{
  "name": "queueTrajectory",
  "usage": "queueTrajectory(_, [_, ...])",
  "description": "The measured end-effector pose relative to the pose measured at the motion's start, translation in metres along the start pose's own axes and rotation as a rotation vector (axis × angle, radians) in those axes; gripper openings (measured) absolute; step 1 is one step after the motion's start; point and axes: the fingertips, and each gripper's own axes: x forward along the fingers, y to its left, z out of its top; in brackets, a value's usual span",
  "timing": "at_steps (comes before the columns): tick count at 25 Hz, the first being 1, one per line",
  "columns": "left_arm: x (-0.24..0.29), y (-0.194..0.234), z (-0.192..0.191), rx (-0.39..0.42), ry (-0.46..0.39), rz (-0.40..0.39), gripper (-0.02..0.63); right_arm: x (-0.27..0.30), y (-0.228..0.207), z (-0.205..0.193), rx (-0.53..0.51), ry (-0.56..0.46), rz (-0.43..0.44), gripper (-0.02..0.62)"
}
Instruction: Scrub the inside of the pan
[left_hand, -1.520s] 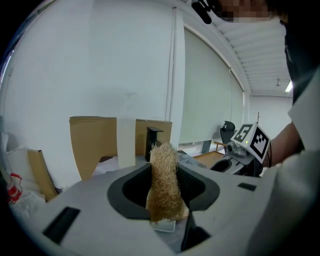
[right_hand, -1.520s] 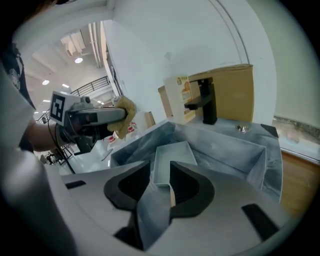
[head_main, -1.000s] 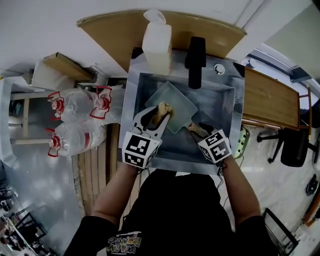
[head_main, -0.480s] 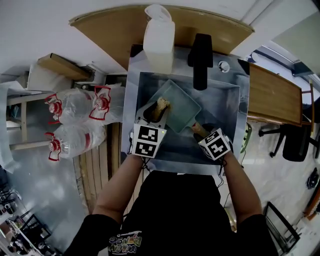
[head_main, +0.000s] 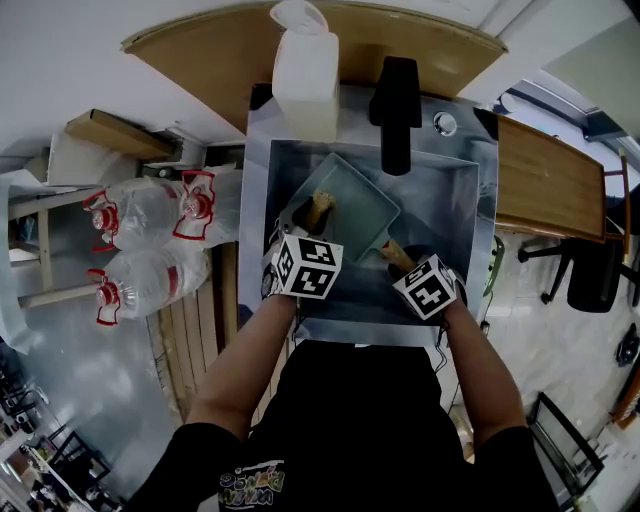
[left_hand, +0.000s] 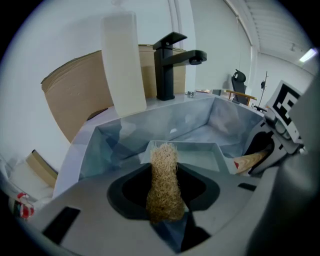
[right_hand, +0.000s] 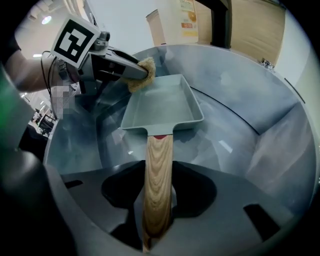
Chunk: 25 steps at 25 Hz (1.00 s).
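A pale green rectangular pan lies tilted in the steel sink. Its wooden handle runs back between the jaws of my right gripper, which are closing slightly and grip it. My left gripper is shut on a tan fibrous scrubber. The scrubber's tip rests at the pan's near-left rim, as the right gripper view shows with the scrubber at the pan corner. In the left gripper view the pan lies just beyond the scrubber.
A black faucet stands over the sink's far side. A tall white plastic container sits on the counter at the far left. Large water bottles lie on the floor to the left. A wooden table stands to the right.
My left gripper has carried the scrubber a little farther along the pan's left edge and its marker cube has moved closer to the pan. The right gripper keeps hold of the handle.
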Motion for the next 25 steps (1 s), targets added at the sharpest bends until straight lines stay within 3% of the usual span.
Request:
queueTrajectory(11, [0.027, 0.009, -0.010, 0.157, 0.073, 0.091, 0.147, 0.002, -0.003, -0.001, 0.008, -0.018, -0.016, 0.161])
queueTrajectory(18, [0.046, 0.005, -0.018, 0.230, 0.118, 0.075, 0.147, 0.001, -0.003, -0.001, 0.018, -0.017, -0.010, 0.161])
queueTrajectory(23, [0.056, 0.000, -0.033, 0.111, 0.163, -0.008, 0.146, 0.002, -0.003, -0.002, 0.018, -0.011, -0.010, 0.161])
queueTrajectory(25, [0.056, 0.000, -0.033, 0.109, 0.163, -0.014, 0.144, 0.002, -0.003, -0.001, 0.022, -0.008, -0.011, 0.160])
